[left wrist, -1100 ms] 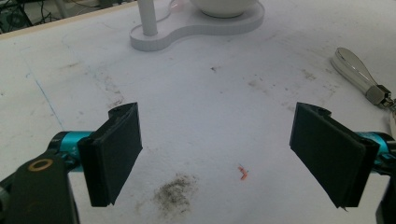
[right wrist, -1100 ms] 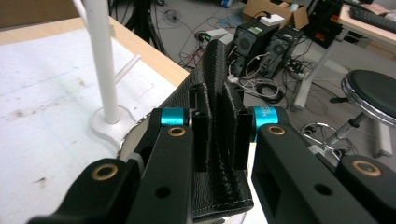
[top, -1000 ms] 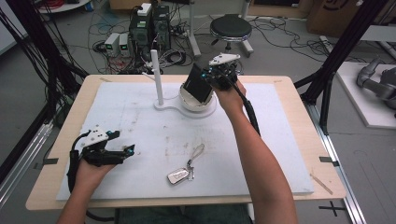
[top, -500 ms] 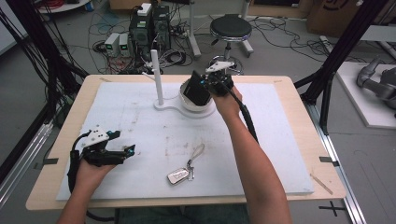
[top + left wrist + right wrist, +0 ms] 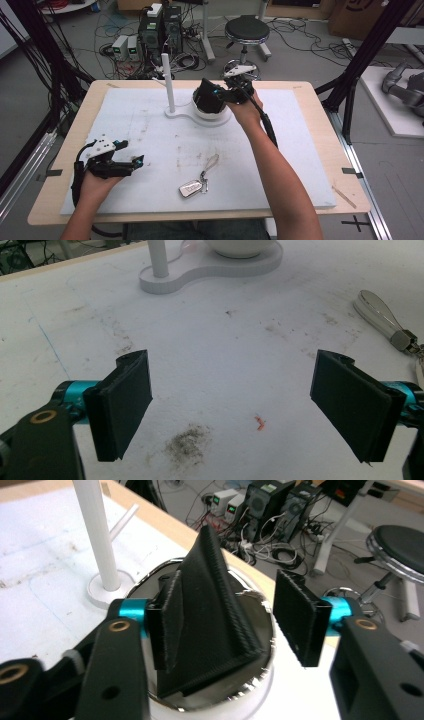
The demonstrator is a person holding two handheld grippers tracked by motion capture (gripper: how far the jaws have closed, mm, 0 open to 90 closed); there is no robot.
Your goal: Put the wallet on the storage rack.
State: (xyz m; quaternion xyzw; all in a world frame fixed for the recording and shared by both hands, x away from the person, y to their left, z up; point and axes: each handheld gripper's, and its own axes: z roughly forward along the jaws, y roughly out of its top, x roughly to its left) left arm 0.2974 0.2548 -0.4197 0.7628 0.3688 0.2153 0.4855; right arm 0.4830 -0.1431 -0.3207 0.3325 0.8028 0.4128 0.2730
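1. Right gripper [image 5: 216, 95] sits over the white bowl [image 5: 212, 111] at the far middle of the table [image 5: 320, 130]. Its jaws have just been opening and now stand apart.
2. Black wallet [image 5: 210, 615] stands tilted in the bowl, between the right jaws. It leans against one pad; the other pad is clear of it, so it is not pinched.
3. The bowl sits on a white stand base [image 5: 180, 114], with a white post [image 5: 168, 82] just beside it.
4. Left gripper [image 5: 131, 164] rests low on the white mat [image 5: 150, 140] at near left, jaws spread wide with nothing between them.
5. Key fob [image 5: 192, 187] on a strap lies on the mat near the front edge, well apart from both grippers.
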